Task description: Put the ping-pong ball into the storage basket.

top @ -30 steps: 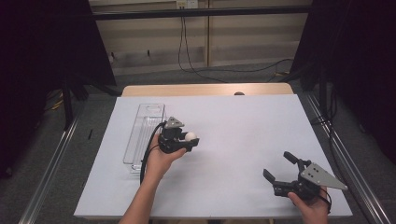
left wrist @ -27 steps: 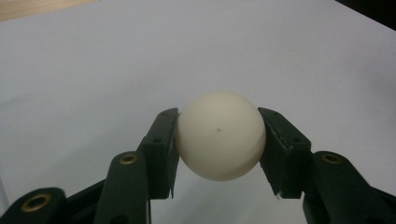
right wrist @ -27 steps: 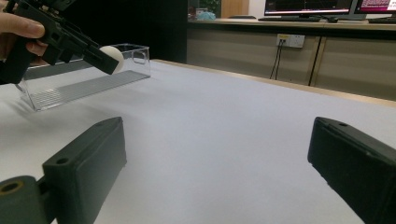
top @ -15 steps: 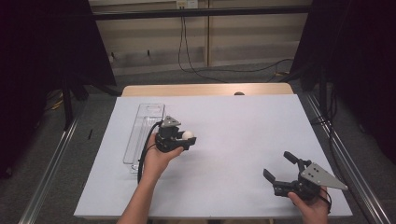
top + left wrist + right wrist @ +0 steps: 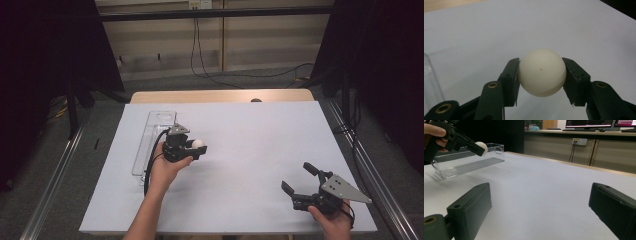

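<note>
White and round, the ball [image 5: 542, 72] sits between the two black jaws of the left gripper [image 5: 192, 148], which press on it from both sides and hold it above the table [image 5: 260, 150]. The ball has one small dark dot on its front and carries no writing that can be read. In the high view, the ball is at about 3 o'clock from the left hand [image 5: 165, 167], just beside the clear plastic tray [image 5: 150, 145]. This tray is long and narrow, lies at about 9 o'clock from the ball, and I see nothing inside it. The right gripper [image 5: 301, 182] is at about 4 o'clock from the ball and well apart from it; its jaws stand wide open, with only the white table cover between them. The grey plate [image 5: 344, 188] on its top has no label.
</note>
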`<state>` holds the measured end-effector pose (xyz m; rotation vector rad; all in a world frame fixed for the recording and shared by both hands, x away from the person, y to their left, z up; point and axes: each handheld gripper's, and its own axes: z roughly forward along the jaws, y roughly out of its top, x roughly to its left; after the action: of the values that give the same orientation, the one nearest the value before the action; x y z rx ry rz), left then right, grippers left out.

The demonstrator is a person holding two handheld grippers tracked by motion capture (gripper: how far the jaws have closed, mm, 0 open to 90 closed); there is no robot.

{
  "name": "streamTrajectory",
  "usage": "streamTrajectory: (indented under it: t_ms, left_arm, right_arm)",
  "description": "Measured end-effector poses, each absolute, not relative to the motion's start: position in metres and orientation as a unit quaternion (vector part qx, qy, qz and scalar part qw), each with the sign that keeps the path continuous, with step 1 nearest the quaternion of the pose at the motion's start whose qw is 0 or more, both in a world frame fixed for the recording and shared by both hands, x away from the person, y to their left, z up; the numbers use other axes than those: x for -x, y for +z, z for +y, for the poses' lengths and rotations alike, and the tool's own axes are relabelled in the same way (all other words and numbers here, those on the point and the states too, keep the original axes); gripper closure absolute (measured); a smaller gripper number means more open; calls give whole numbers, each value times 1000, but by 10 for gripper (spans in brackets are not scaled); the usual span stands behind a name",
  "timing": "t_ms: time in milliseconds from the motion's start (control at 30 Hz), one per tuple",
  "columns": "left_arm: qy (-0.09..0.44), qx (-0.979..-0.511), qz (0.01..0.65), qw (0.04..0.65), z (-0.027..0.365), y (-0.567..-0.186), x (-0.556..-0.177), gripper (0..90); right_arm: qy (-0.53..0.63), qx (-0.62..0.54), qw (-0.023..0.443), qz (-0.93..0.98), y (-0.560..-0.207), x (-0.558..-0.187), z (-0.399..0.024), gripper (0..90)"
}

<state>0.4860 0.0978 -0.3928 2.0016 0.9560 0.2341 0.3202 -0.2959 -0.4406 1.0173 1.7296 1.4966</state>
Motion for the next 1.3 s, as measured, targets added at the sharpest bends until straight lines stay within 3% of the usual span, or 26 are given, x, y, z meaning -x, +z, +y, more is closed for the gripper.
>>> streamTrajectory:
  t_ms: [1300]
  left_arm:
    - [109, -799, 398, 437, 117, -385, -489, 511]
  right_arm:
    - [569, -387, 311, 655, -440, -320, -296, 37]
